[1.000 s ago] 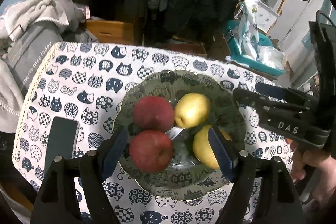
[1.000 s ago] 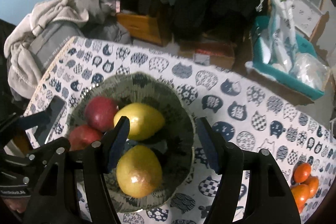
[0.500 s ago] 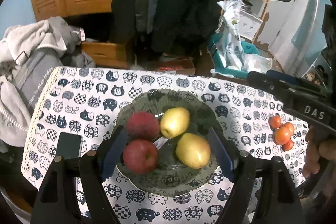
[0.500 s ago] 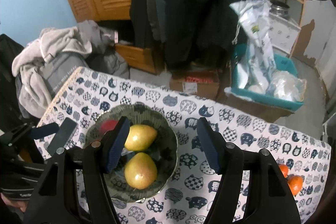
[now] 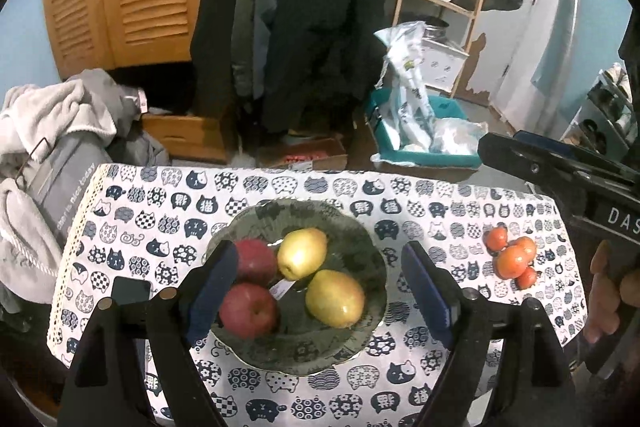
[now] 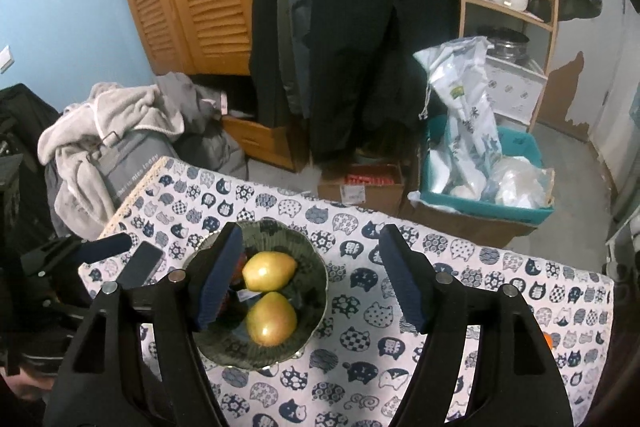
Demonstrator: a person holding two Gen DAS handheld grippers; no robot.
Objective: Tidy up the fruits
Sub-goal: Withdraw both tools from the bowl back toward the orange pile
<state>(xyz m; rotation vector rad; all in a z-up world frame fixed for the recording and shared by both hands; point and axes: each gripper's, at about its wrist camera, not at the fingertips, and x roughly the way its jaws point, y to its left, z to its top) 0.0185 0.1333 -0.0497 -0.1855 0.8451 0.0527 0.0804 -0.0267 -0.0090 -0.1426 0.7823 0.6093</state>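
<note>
Left tool (image 5: 316, 287) hung over the bowl (image 5: 360, 335), jaws apart and just widened further, nothing between the pads. Right tool (image 6: 312, 283) likewise: jaws apart, just opened wider, gripping nothing. From the left camera its black body sat at the right edge, a hand (image 5: 608, 291) on its grip.

Bowl sat on the cat-print cloth (image 5: 168, 211) covering the tabletop. Inside: two red apples on the left, far apple (image 5: 256, 259) and near apple (image 5: 248, 311), touching. Two yellow pears on the right, far pear (image 5: 302, 253) and near pear (image 5: 336, 297), close together. Far pear touched the far apple. A small white label (image 5: 282, 289) lay between the fruit.

Tangerines (image 5: 512, 259) clustered on the cloth right of the bowl, well apart from it. Dark phone (image 5: 130, 291) lay flat on the cloth left of the bowl.

From the right camera the left pad hid most of the apples; only a sliver of red showed.

Past the far edge of the tabletop: grey clothes (image 5: 52, 115) heaped at left, dark coats (image 5: 312, 7) hanging in the middle, a teal bin (image 6: 520, 207) with plastic bags at right, a wooden shelf (image 6: 508, 3) with a pot behind it. None of it was near the bowl.
</note>
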